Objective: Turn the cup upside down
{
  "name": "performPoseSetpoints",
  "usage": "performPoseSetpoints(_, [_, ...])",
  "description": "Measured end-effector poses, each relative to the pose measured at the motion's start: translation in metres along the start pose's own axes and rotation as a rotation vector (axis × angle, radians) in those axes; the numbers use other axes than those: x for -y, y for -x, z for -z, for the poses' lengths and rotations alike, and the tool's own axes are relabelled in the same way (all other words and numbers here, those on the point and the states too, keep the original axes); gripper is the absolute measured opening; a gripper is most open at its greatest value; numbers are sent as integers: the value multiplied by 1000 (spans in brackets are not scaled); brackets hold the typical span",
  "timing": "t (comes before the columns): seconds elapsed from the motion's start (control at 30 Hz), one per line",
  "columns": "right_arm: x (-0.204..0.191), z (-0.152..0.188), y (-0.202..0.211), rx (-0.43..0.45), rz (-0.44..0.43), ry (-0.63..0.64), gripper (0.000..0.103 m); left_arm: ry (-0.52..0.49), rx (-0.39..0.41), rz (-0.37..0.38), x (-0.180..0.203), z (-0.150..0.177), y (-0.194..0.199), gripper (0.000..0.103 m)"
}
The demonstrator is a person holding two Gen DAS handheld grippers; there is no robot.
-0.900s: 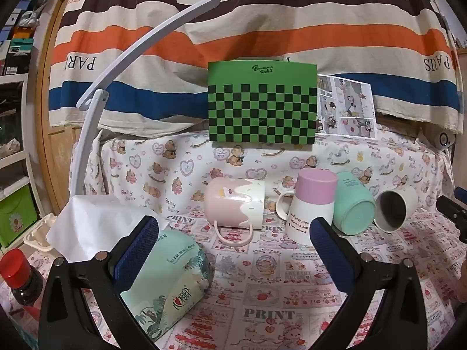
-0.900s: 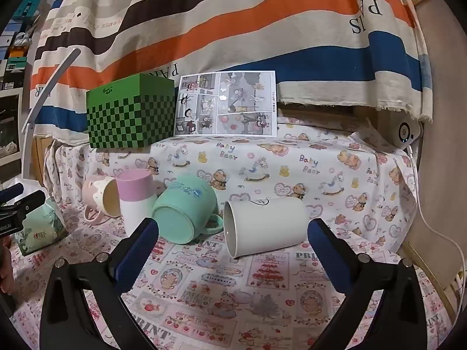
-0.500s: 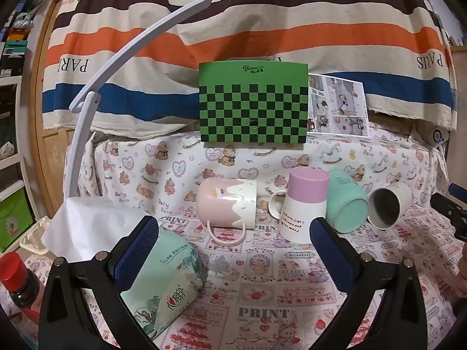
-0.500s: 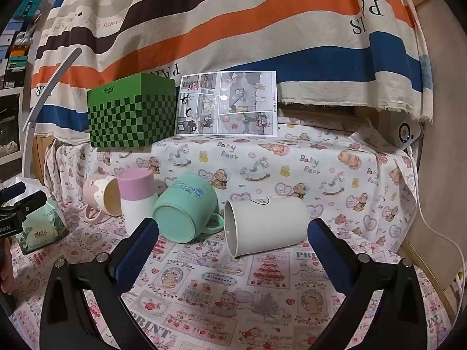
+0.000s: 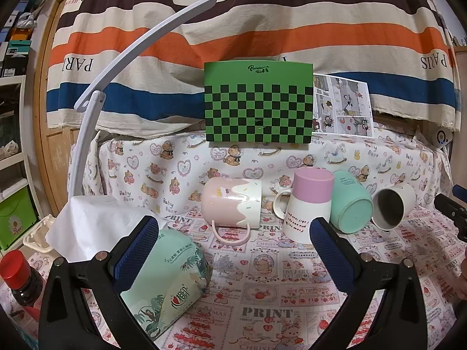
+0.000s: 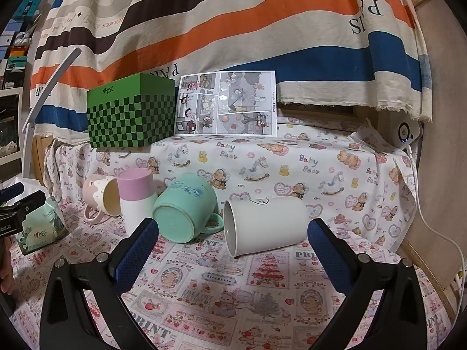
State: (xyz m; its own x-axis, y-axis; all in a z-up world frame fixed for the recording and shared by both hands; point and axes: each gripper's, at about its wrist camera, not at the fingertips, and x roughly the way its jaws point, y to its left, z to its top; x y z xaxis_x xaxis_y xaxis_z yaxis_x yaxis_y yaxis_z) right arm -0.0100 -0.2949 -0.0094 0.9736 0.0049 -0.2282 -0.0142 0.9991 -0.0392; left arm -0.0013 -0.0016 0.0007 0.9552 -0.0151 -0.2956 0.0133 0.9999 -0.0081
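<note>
In the left wrist view, the left gripper is seen with its jaws wide apart and nothing between them, held above the printed tablecloth that covers the desk. Four cups are ranged along the back of the cloth, where it rises against the draped step. A pink and cream ceramic mug lies on its side, handle towards the camera. Just to its right a white cup with a pink base already stands upside down, and a mint green ceramic mug leans against it with its base showing. A plain white cup lies on its side towards the right edge, mouth to the camera. A mint green tissue pack lies near the left edge, close under the left finger.

In the right wrist view, the right gripper is likewise wide open and empty. The plain white cup lies squarely between its fingers but well ahead of them — untouched, mouth turned left, touching the handle of the mint green ceramic mug.

The step in hand appears to be the approach; no cup is yet grasped. Which cup is meant cannot be told for certain, though the white one is best lined up. The next move would call for an advance until the cup's wall lies between the pads, a firm closing, then a lift and a quarter turn — mouth down.
</note>
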Motion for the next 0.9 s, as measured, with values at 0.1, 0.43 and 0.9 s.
performPoseSetpoints(0.1, [0,0,0,0,0,0,103,-3,0,-1,0,0,0,103])
performPoseSetpoints(0.43, [0,0,0,0,0,0,103,-6,2,20,0,-1,0,103])
performPoseSetpoints(0.9, [0,1,0,0,2,0,103,-8,2,18,1,0,1,103])
